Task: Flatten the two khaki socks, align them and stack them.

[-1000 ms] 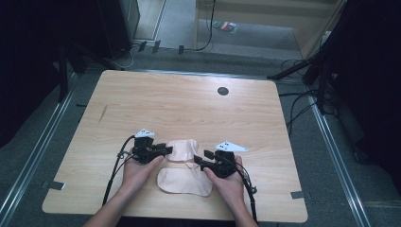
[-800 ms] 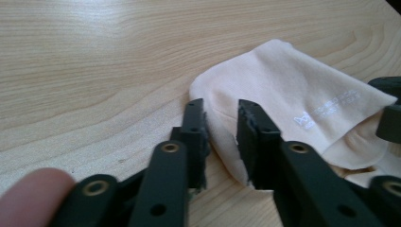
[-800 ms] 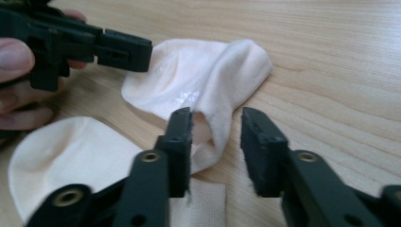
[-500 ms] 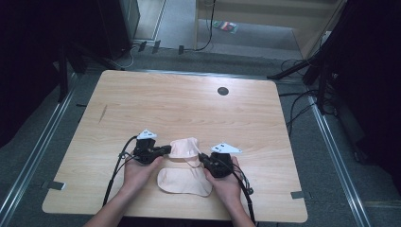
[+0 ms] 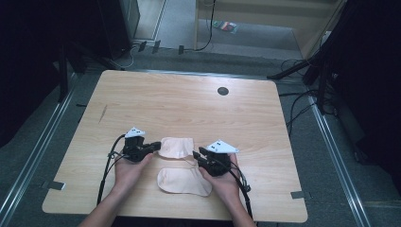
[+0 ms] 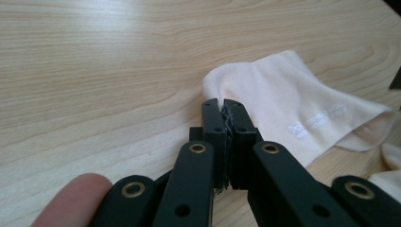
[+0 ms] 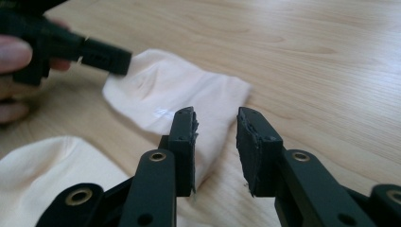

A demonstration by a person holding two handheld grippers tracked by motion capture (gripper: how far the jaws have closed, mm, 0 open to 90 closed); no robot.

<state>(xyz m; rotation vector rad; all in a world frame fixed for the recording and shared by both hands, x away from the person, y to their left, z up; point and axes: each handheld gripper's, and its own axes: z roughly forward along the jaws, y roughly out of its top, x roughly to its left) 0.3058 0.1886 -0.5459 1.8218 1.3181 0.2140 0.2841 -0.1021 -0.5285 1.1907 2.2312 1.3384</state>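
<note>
Pale wood worktop (image 5: 189,109) carries two cream socks at six o'clock. Left tongs (image 5: 153,145) are clamped on the upper sock (image 5: 177,147); right tongs (image 5: 196,155), just opening, stand narrowly parted, empty, above the lower sock (image 5: 182,182).

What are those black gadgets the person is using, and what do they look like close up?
Each hand carries a black two-jaw gripper, left and right, with brass-coloured rivets, a pale three-cornered plate on top and a trailing black cable. Forearms are bare.

I can see a small white printed mark on the upper sock (image 6: 318,119), but I cannot read its letters in either gripper view, and nothing else carries text.
</note>
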